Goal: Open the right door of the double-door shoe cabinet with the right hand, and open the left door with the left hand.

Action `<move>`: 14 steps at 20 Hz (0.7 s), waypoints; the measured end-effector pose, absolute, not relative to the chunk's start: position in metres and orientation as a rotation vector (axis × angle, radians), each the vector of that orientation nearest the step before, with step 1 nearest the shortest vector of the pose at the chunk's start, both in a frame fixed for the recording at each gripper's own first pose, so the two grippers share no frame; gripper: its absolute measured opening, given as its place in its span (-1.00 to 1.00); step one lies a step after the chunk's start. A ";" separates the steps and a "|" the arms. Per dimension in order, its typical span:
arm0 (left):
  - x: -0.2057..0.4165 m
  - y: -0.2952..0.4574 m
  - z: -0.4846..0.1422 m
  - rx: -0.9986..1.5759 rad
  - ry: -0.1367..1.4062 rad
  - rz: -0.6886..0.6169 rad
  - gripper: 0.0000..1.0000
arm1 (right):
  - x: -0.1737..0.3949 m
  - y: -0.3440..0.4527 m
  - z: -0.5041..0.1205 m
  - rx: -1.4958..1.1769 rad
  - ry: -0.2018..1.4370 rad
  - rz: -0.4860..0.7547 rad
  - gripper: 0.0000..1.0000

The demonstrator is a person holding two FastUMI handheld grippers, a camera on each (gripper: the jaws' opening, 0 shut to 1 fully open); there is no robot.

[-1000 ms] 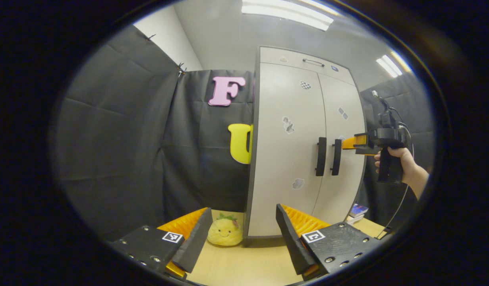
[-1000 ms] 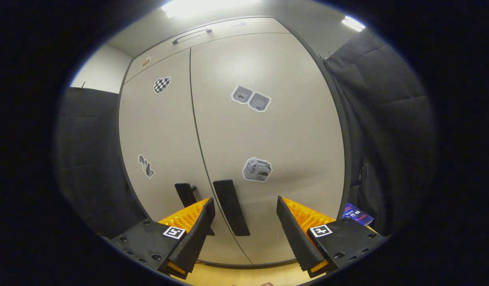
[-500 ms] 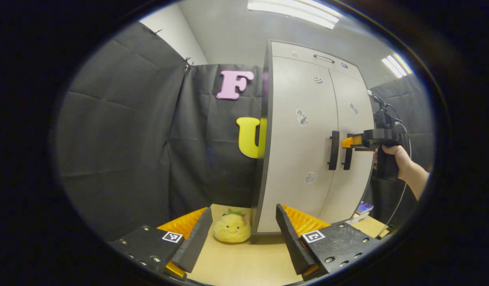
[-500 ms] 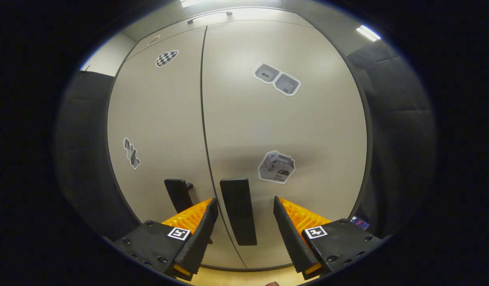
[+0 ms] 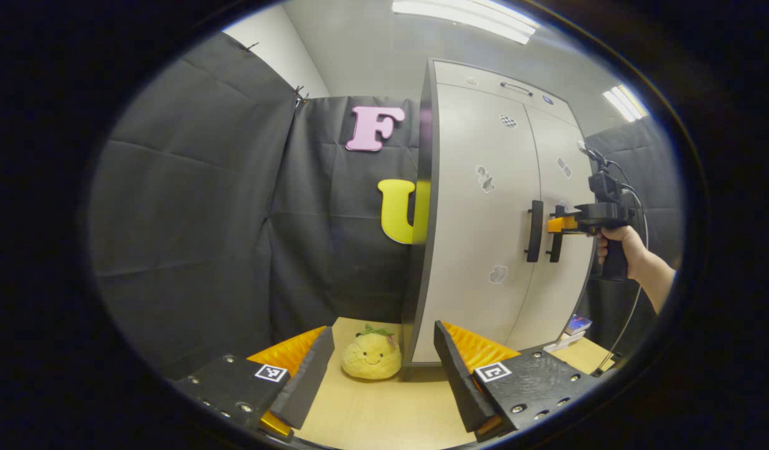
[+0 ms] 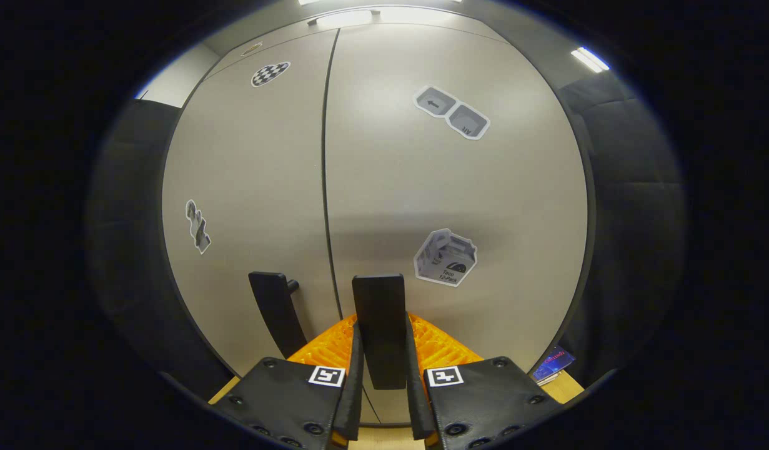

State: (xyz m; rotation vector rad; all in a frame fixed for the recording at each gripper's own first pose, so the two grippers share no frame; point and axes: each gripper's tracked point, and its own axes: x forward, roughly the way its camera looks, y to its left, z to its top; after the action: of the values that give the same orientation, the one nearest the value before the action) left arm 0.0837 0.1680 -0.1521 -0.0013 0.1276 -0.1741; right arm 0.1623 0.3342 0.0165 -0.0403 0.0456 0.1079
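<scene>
Now clamped on right door handle (image 6: 379, 325), right hand-held gripper (image 6: 382, 390); plush toy (image 5: 372, 355) beside cabinet (image 5: 478, 250).

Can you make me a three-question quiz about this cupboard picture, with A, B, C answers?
1. Where is the smiling plush toy?
A. On the table by the cabinet's left side
B. On top of the cabinet
C. Inside the cabinet

2. How many door handles are there?
A. One
B. Two
C. Four

3. What is the right hand-held gripper doing?
A. Hanging open in the air
B. Closed on the right door handle
C. Holding the toy

Answers: 1 A, it sits on the table beside the cabinet. 2 B, one per door. 3 B, both fingers press the handle.
</scene>
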 end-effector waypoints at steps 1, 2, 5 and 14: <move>0.083 0.167 -0.154 0.000 0.129 -0.176 0.85 | 0.163 0.335 0.016 -0.031 0.045 0.116 -0.41; 0.082 0.166 -0.153 0.002 0.129 -0.178 0.85 | 0.162 0.335 0.016 -0.031 0.039 0.135 -0.55; 0.079 0.160 -0.155 0.014 0.132 -0.190 0.85 | 0.162 0.336 0.015 -0.035 0.043 0.167 -0.82; 0.058 0.139 -0.161 0.017 0.151 -0.226 0.79 | 0.141 0.331 0.013 -0.030 0.010 0.204 -0.96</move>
State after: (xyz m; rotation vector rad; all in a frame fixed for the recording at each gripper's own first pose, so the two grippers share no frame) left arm 0.0580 0.1393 -0.1612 0.0170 0.1514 -0.2261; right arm 0.1407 0.3306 0.0132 -0.0298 0.0099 0.2039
